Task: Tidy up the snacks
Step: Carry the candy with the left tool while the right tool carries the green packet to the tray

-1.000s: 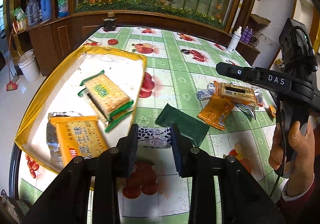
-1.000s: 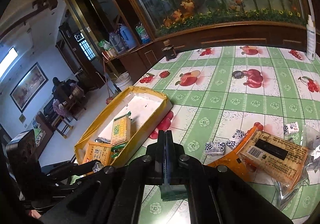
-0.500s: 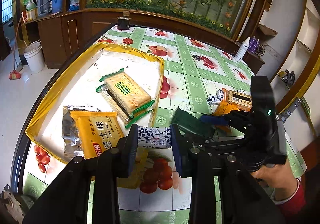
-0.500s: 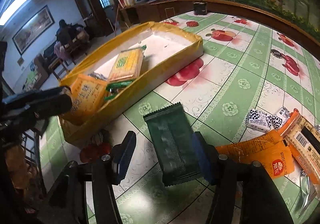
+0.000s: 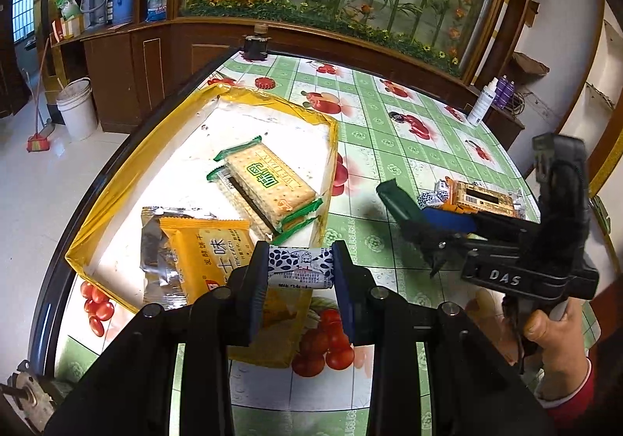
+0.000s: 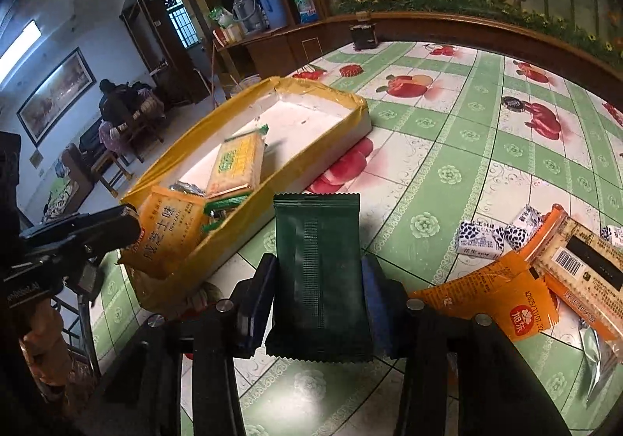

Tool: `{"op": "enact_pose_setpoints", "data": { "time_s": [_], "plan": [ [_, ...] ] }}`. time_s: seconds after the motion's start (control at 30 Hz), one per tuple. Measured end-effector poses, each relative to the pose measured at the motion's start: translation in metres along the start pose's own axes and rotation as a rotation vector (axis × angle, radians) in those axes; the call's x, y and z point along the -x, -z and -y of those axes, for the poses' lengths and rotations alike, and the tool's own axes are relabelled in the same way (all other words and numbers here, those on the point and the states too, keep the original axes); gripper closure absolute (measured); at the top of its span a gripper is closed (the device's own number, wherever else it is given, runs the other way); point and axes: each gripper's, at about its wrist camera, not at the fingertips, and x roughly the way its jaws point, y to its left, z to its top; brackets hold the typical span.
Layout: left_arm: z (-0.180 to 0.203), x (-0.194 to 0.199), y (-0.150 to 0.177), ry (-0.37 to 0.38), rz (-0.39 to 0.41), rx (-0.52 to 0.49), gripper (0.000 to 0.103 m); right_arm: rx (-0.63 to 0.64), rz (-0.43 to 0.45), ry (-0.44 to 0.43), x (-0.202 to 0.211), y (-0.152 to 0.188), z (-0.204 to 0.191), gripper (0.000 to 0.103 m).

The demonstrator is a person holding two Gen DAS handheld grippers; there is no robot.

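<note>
My left gripper (image 5: 300, 272) was clamped on a small blue-and-white wrapped candy (image 5: 300, 268), gripped end to end between the pads and held above the near corner of the yellow-rimmed tray (image 5: 117, 183). My right gripper (image 6: 319, 296) had the dark green snack packet (image 6: 317, 261) standing between its jaws, and those jaws were closing on it; the right pad looked against the packet's edge, the left one just beside it, though I couldn't be sure it pressed. In the tray lay a green-edged cracker pack (image 5: 268, 183) stacked on another, and nearer me an orange biscuit packet (image 5: 206, 257) over a silver wrapper. Off to the right on the green fruit-print tablecloth (image 6: 447, 148) sat more blue-and-white candies (image 6: 483, 239), an orange sachet (image 6: 502, 296) and a barcoded biscuit bar (image 6: 584, 264), bunched together.
</note>
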Motion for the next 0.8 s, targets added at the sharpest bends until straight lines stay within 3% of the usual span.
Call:
{"op": "enact_pose_setpoints", "data": {
  "time_s": [0.23,0.8],
  "plan": [
    [-0.008,0.008,-0.002,-0.069,0.034,-0.009,0.074,0.039,0.039,-0.023,0.004,-0.015,-0.025,0.058],
    [-0.045,0.002,-0.008,-0.152,0.036,0.040,0.074,0.056,0.051,-0.064,-0.018,-0.037,-0.050,0.058]
  ]
}}
